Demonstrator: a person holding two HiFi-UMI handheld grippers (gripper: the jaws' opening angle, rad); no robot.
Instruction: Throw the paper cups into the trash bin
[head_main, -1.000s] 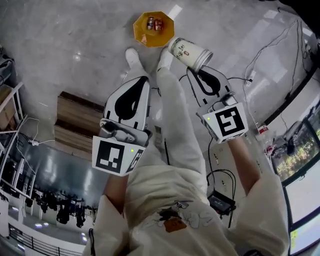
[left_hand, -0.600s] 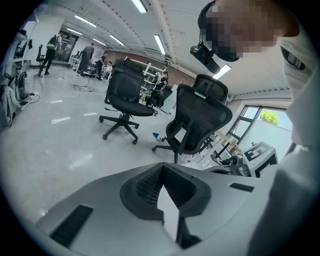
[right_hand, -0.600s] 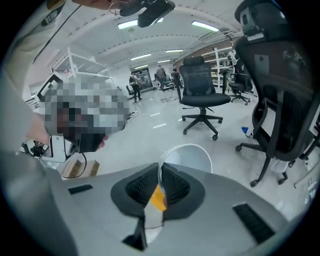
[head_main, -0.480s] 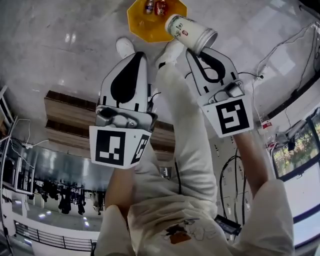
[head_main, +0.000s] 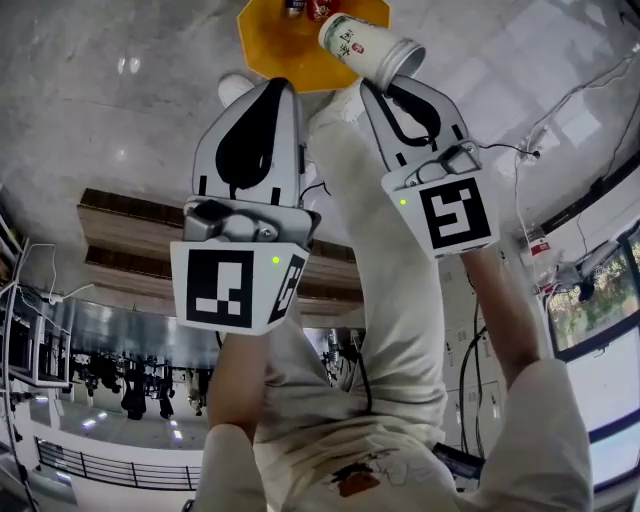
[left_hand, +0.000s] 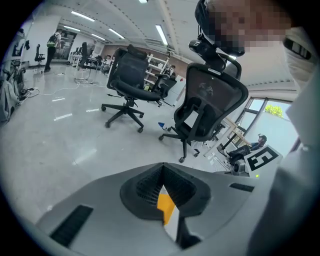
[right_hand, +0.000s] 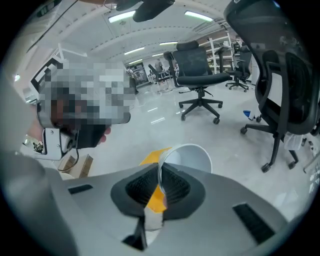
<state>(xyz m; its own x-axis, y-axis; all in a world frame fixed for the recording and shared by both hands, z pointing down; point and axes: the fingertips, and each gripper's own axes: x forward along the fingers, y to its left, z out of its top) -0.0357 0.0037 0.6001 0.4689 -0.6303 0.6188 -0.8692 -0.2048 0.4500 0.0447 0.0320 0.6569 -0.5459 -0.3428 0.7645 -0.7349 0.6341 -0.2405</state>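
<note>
A white paper cup (head_main: 368, 47) with green and red print lies tilted, mouth to the right, over the orange trash bin (head_main: 262, 45) on the floor. My right gripper (head_main: 378, 88) is shut on the cup's rim. In the right gripper view the cup (right_hand: 189, 157) sticks out past the right gripper (right_hand: 161, 172), with the orange bin (right_hand: 151, 158) behind it. My left gripper (head_main: 277, 85) is shut and holds nothing, just below the bin's near edge. In the left gripper view, orange shows through the gap behind the left gripper (left_hand: 162, 167).
Cans (head_main: 305, 8) lie in the bin. The person's legs and a white shoe (head_main: 236, 90) are beside it. A wooden bench (head_main: 130, 245) stands at left, cables (head_main: 560, 100) trail at right. Black office chairs (left_hand: 127, 82) stand on the grey floor, and a cardboard box (right_hand: 75, 165) sits nearby.
Both grippers have come down toward the orange bin, which has slid to the top edge of the head view. The cup stays gripped in the right gripper.
</note>
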